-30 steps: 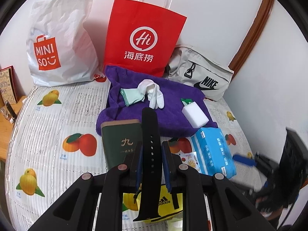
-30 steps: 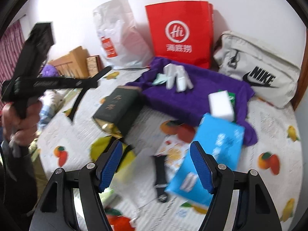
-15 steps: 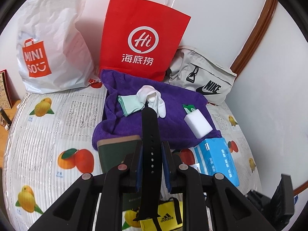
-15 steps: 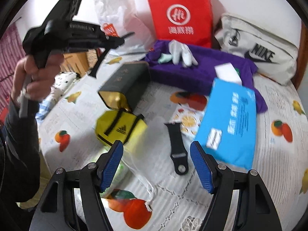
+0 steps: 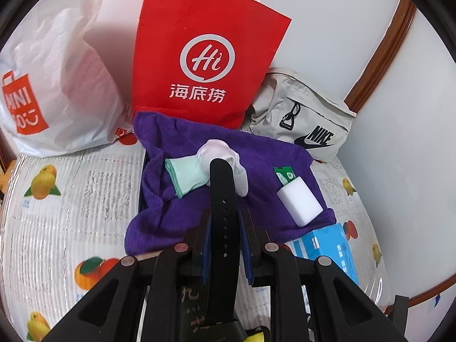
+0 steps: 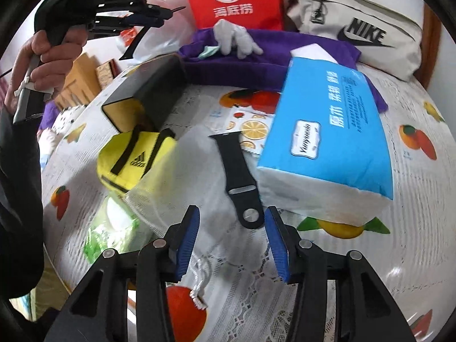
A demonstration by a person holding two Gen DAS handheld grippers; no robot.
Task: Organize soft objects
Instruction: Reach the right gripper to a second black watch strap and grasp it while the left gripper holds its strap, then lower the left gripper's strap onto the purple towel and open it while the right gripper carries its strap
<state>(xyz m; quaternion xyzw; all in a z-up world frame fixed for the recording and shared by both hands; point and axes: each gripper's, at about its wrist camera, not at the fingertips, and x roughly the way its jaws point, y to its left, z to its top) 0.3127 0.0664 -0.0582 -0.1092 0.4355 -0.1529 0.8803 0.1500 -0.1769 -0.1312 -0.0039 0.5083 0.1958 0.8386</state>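
1. Holding one black watch strap (image 5: 223,213), the left gripper (image 5: 225,245) has its blue pads closed tight on the strap's middle, above the purple towel (image 5: 176,219); the strap's free end reaches toward the white and mint socks (image 5: 216,165).
2. The second watch strap (image 6: 239,176), the half with the metal stud, lies flat on the fruit-printed bedcover (image 6: 404,228), between the yellow Adidas pouch (image 6: 134,156) and the blue tissue pack (image 6: 327,131), whose edge it touches.
3. This strap looks light and flexible, like silicone rubber, so I judge it bends easily and will droop if it is pinched at one end. A good place to take hold is the wider end with the stud, across its width, because the pack crowds its far part.
4. The right gripper (image 6: 232,242) hangs just over that stud end, with the end inside the gap; its jaws are closing, but the pads do not touch the strap yet.
5. Compared with one second ago, the right gripper has come down much nearer to the bedcover, and the strap now sits between its fingers instead of far ahead of them.
6. The left gripper has moved forward over the towel, so the dark green box (image 6: 148,91) has slipped under its fingers.
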